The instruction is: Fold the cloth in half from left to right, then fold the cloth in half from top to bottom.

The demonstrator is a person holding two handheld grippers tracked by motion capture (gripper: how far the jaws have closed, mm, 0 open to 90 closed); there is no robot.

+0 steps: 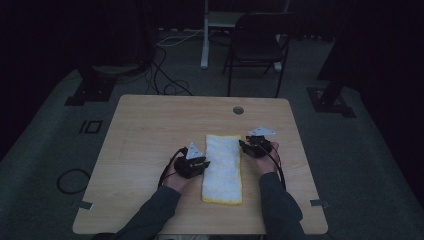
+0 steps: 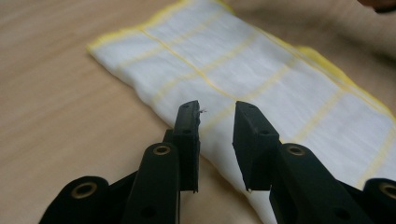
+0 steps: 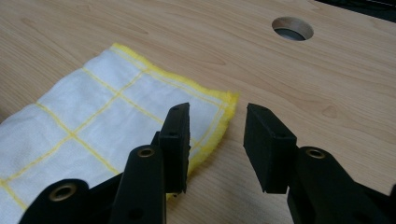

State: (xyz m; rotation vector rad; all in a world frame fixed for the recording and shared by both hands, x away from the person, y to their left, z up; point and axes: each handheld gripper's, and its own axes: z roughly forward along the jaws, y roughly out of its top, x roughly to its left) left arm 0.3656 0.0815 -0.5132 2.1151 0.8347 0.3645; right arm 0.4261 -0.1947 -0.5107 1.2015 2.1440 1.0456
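Both grippers flanked a folded cloth (image 1: 222,167) on the table (image 1: 145,130).
The left gripper (image 2: 217,116) hovered spread over its left edge; the right gripper (image 3: 217,119) stood spread, empty, at its far right corner.

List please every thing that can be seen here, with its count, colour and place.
cloth: one, white with yellow lines and edge, folded, middle of table
table: one, light wood, with a round hole at far edge
chair: one, dark, behind table
cables: several, dark, on floor behind table
left tongs: one, black, open above cloth's left edge
right tongs: one, black, open at cloth's far right corner
sleeves: two, dark grey, near edge
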